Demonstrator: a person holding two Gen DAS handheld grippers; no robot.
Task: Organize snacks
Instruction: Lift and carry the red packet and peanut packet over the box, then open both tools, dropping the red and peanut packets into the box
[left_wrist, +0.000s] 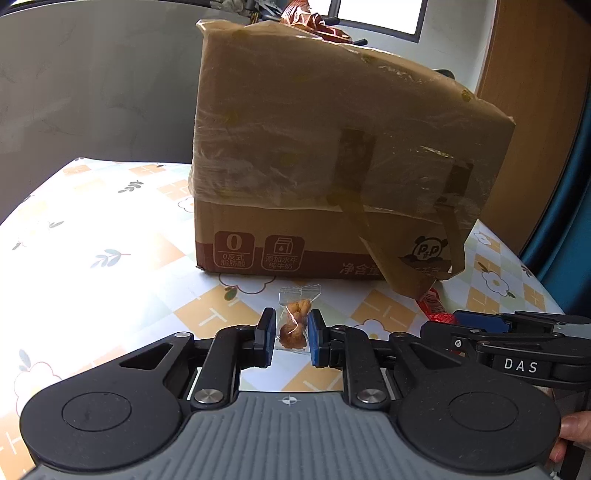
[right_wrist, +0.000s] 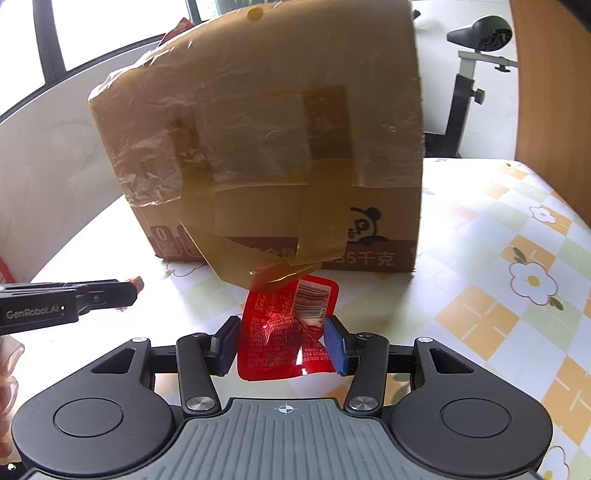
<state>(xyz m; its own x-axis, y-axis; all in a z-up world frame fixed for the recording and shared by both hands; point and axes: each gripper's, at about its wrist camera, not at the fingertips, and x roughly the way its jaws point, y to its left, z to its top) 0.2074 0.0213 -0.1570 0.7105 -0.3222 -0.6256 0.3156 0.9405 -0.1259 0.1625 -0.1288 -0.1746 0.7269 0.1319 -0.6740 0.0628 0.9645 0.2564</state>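
Clear-wrapped brown snack (left_wrist: 293, 325) sits pinched in the left gripper (left_wrist: 291, 338) jaws, just before the cardboard box (left_wrist: 332, 155); light, crushable, best held mid-wrapper. Beside it, the right gripper (right_wrist: 282, 343) jaws pinch a slippery, crinkly red packet (right_wrist: 284, 332) above the worktop (left_wrist: 110, 236).

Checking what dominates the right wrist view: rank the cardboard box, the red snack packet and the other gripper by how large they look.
1. cardboard box
2. red snack packet; near the camera, so its look is inflated
3. left gripper, partly cut off at the edge
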